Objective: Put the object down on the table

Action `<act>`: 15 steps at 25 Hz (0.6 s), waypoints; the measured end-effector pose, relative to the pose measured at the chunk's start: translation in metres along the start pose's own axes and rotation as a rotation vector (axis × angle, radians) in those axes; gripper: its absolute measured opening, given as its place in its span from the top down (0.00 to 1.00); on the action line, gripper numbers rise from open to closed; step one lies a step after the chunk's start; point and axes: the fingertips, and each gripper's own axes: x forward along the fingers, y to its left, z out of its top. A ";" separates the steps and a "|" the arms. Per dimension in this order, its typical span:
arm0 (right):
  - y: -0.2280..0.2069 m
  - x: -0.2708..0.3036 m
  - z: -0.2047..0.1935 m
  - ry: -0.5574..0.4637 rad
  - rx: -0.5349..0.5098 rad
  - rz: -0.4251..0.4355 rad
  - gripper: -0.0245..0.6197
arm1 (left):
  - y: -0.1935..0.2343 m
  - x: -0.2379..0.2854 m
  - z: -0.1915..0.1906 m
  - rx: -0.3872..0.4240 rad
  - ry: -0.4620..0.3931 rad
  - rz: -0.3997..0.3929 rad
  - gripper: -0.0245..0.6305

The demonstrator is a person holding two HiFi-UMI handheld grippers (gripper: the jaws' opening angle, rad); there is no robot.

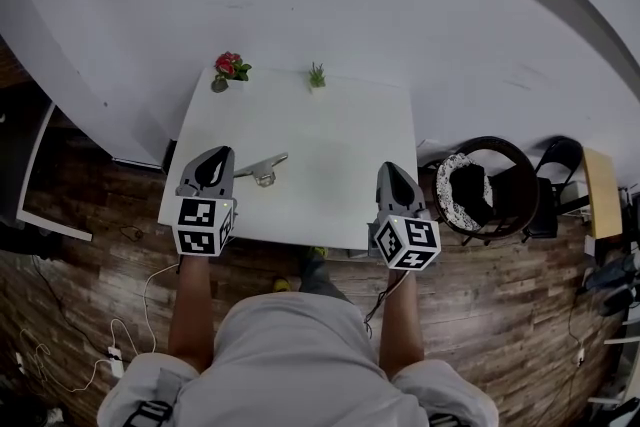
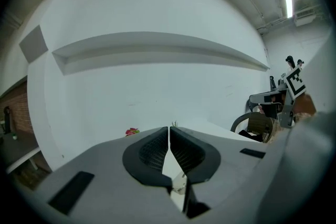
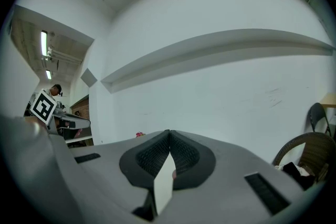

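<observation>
A small silvery object (image 1: 262, 169) with a thin handle and a round clear part lies on the white table (image 1: 330, 145), near its front left. My left gripper (image 1: 216, 156) rests just left of it, jaws together; whether they touch it I cannot tell. In the left gripper view the pads (image 2: 157, 150) meet at the tips, and a sliver of shiny metal (image 2: 179, 184) shows low in the slit behind them. My right gripper (image 1: 389, 171) hovers over the table's front right corner. Its pads (image 3: 181, 153) are closed, with only white table showing through the slit.
A red flower in a small pot (image 1: 228, 68) and a little green plant (image 1: 317, 75) stand at the table's far edge. A round wicker chair (image 1: 482, 187) with a patterned cushion sits right of the table. Cables (image 1: 60, 355) lie on the wooden floor at left.
</observation>
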 end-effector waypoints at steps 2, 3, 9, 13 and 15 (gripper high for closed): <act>0.002 -0.001 0.000 -0.001 -0.004 0.003 0.95 | 0.001 -0.004 0.003 0.000 -0.013 0.007 0.92; 0.003 -0.001 0.001 0.000 -0.008 0.004 0.95 | 0.002 -0.006 0.004 -0.004 -0.020 0.009 0.93; 0.007 -0.005 0.006 -0.003 -0.022 0.003 0.95 | 0.006 -0.015 0.012 -0.007 -0.052 0.019 0.93; 0.011 -0.008 0.009 -0.008 -0.030 0.006 0.95 | 0.008 -0.020 0.014 -0.007 -0.068 0.020 0.93; 0.013 -0.009 0.010 -0.010 -0.032 0.007 0.95 | 0.009 -0.021 0.014 -0.009 -0.070 0.023 0.93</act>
